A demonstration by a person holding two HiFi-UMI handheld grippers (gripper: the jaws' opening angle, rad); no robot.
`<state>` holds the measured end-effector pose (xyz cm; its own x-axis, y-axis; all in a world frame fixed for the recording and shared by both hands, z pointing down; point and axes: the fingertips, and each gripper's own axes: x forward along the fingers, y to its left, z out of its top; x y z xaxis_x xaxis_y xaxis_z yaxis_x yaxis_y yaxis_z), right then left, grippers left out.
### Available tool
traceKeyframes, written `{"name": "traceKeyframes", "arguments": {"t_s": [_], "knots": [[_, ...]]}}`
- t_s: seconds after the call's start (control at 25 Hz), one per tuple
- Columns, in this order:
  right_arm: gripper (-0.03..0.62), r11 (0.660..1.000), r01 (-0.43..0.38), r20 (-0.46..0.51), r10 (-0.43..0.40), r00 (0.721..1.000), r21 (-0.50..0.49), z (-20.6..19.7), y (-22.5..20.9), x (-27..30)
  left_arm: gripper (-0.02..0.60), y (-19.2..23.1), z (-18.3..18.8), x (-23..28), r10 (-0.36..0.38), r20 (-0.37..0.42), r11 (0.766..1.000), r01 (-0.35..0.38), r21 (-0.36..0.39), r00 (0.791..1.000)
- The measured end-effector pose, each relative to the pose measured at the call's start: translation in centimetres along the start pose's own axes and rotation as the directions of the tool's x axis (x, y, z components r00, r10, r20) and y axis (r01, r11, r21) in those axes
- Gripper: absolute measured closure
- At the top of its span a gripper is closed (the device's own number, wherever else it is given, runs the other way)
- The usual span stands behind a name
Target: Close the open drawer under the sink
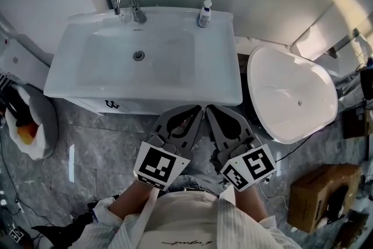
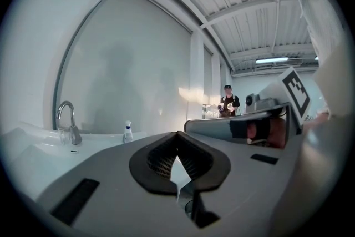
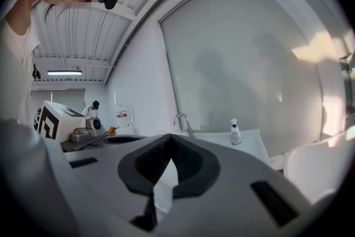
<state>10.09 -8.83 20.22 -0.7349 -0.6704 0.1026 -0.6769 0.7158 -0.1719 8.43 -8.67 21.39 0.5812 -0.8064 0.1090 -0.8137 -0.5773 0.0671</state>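
Grey fingers point(image 2: 100, 186) on the left gripper point(image 2: 177, 140) are sitting shut, tip against tip, and they are holding nothing. The right gripper point(image 3: 169, 144) is sitting the same way, shut and empty. In the head view the two grippers are lying side by side, just in front of the sink point(image 1: 76, 76), with their tips pointing at its front edge.

Only the head view is showing the drawer point(image 1: 111, 105). It is peeking out as a thin white strip right under the sink's front edge, to the left of the grippers. Its long side is running left to right along the sink. I cannot tell how far out it is standing.

The gripper views are looking higher up, over the tap point(image 2: 66, 122) and the small bottle point(image 2: 128, 131), and a person point(image 2: 228, 100) is standing far off.
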Motion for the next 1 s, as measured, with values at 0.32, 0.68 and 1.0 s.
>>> {"name": "traceKeyframes", "arguments": {"t_s": [0.32, 0.68, 1.0], "knots": [[0.585, 1.0, -0.003, 0.004, 0.003, 1.0, 0.005, 0.0, 0.3, -1.4, 0.566, -0.9, 0.6, -0.4, -0.006, 0.009, 1.0, 0.006, 0.001, 1.0], [0.585, 0.999, 0.004, 0.002, -0.005, 1.0, 0.044, -0.9, -0.4, -2.1, 0.566, -1.1, 0.9, -0.7, 0.01, 0.016, 1.0, -0.01, -0.004, 1.0], [0.585, 0.998, -0.018, 0.003, 0.018, 1.0, 0.056, -1.0, -0.2, -2.3, 0.566, -1.6, 0.4, -0.6, 0.008, 0.004, 1.0, -0.008, 0.003, 1.0]]}}
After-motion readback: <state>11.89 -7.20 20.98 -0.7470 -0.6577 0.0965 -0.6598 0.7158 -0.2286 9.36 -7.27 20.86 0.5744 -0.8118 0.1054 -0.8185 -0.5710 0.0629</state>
